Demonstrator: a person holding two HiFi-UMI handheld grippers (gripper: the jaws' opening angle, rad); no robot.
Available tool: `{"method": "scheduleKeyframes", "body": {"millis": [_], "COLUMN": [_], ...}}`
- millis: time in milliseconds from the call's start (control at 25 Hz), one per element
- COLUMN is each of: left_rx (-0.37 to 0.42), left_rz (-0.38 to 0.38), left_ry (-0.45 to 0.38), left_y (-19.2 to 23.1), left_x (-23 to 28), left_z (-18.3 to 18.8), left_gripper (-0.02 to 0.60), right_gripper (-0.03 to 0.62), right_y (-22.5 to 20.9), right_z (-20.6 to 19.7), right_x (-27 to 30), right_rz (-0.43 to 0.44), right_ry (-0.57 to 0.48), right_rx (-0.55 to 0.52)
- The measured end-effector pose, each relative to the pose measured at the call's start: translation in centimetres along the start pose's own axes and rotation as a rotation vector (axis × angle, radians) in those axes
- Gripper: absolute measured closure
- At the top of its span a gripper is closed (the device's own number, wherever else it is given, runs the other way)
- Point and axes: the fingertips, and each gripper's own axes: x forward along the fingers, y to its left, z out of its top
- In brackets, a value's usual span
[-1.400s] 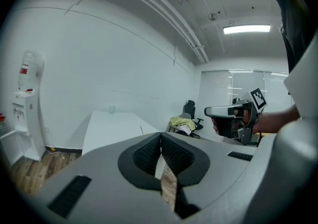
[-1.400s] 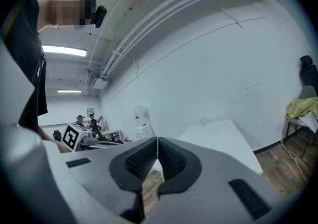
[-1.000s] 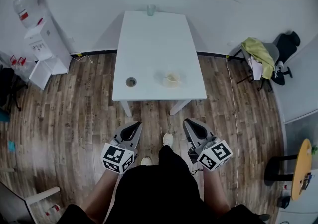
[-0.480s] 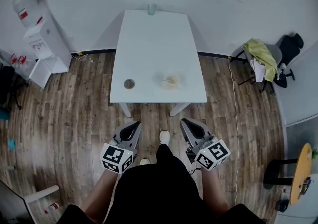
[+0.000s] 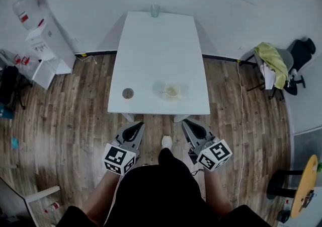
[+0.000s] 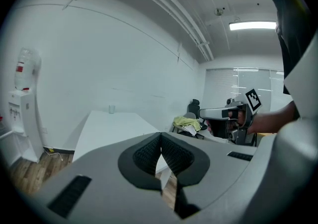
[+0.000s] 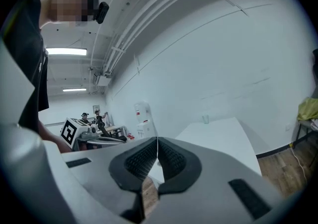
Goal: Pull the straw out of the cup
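Nothing's really begun yet. The left tongs (image 5: 136, 128) and right tongs (image 5: 192, 125) are both pressed together and empty, held low, short of the surface (image 5: 151, 45). The cup (image 5: 172, 90) sits near its front edge, and the straw's too small to make out. Next I'd guess: reach in, spread one, pinch the straw.

A glass (image 5: 154, 10) is sitting at the table's (image 5: 156, 50) far edge. A water dispenser (image 5: 43, 45) is standing left (by the wall); a yellow cloth (image 5: 274, 58) is draping a chair (image 5: 287, 65).
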Motion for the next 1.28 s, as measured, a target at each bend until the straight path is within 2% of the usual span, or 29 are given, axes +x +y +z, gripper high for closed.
{"method": "scheduleKeyframes", "body": {"millis": [280,640,840,1280], "left_rx": [-0.003,-0.025,-0.066,-0.040], "left_rz": [0.047,0.147,0.193,0.263], "left_ry": [0.010,0.041,0.046,0.046], "left_y": [0.8,2.1,2.4,2.5], "left_x": [4.1,7.9,9.6,12.5], "left_z": [1.3,1.3,1.0,2.0], "left_gripper": [0.566,0.566,0.566,0.566], "right_gripper": [0.572,0.572,0.572,0.572], "right_y": [-4.1,-8.4,-9.9,-11.8], "right_z": [0.3,-1.1,-2.0,-2.6], "right_x": [2.6,5.8,7.1,9.2], "right_rz": [0.069,0.166,0.234,0.334], "right_ry": [0.055,0.164,0.212,0.238], "right_rx": [-0.024,-0.123,-0.191,-0.239]}}
